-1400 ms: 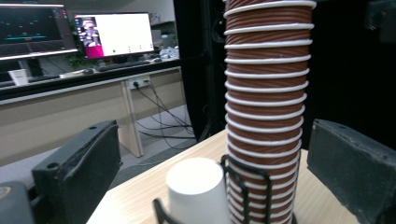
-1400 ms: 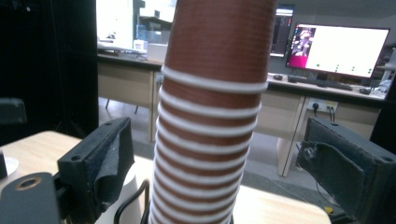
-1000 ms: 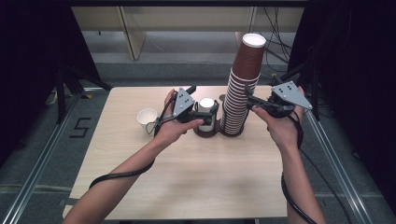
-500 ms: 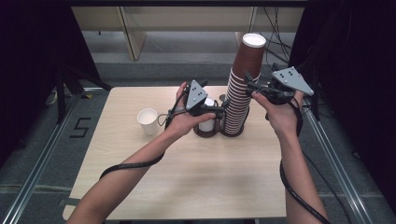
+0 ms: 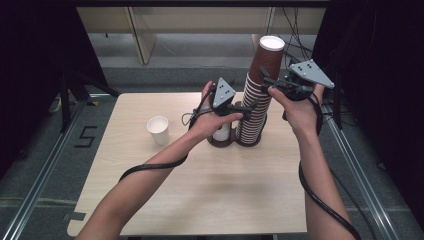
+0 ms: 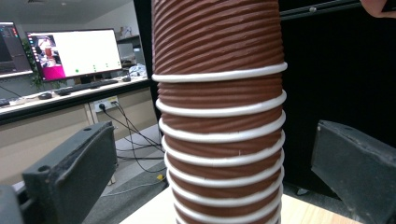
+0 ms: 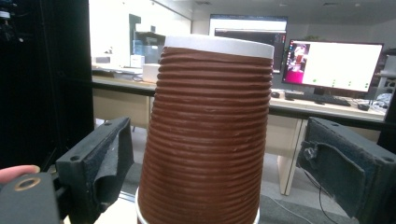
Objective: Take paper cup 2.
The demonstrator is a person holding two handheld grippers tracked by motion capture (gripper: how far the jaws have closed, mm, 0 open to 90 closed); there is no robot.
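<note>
A pale wooden table (image 5: 150, 200) carries a small white paper cup (image 5: 158, 129) standing alone toward its left and a dark round two-ring holder (image 5: 234, 142) near the middle.

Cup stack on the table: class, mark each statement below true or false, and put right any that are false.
1. The right gripper has its jaws open either side of the top cup. True.
2. The left gripper is shut on the stack. False: its jaws stand apart from it.
3. A white cup stands alone, left of the stack. True.
4. The stack lies on its side. False: it stands upright in a holder.
</note>
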